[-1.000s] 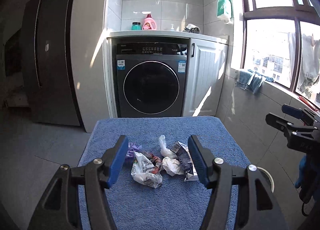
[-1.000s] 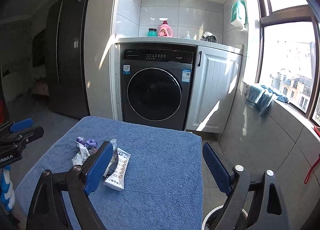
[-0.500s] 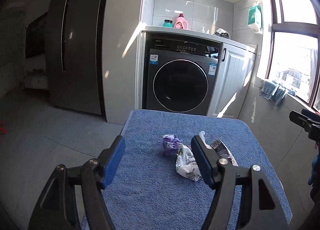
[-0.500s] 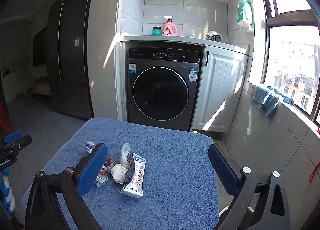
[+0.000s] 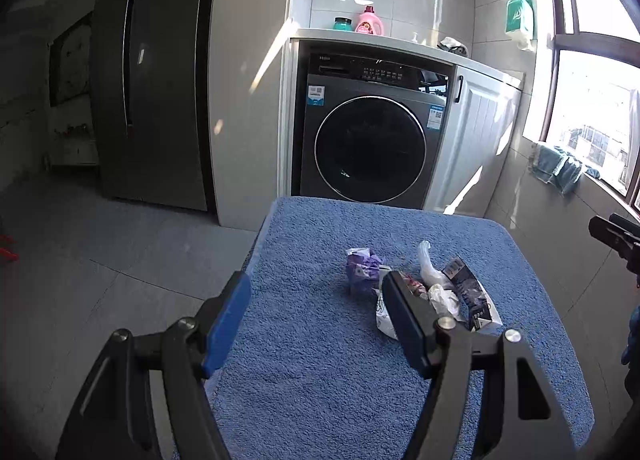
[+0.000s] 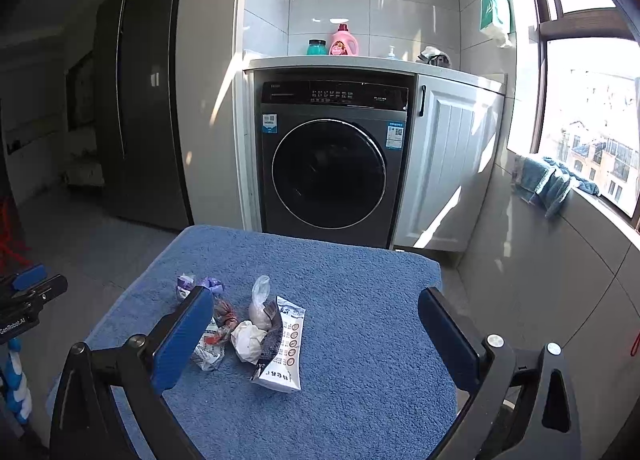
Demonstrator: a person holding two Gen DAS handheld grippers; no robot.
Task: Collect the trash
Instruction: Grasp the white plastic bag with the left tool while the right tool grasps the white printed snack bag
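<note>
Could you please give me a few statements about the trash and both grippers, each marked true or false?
1. The left gripper is open and holds nothing. True.
2. The right gripper is shut on a wrapper. False: it is open and empty.
3. The trash pile lies on the blue towel. True.
4. The purple wrapper lies at the near end of the pile. False: it is at the far end, toward the washing machine.
5. The crumpled white tissue touches the printed sachet. True.
</note>
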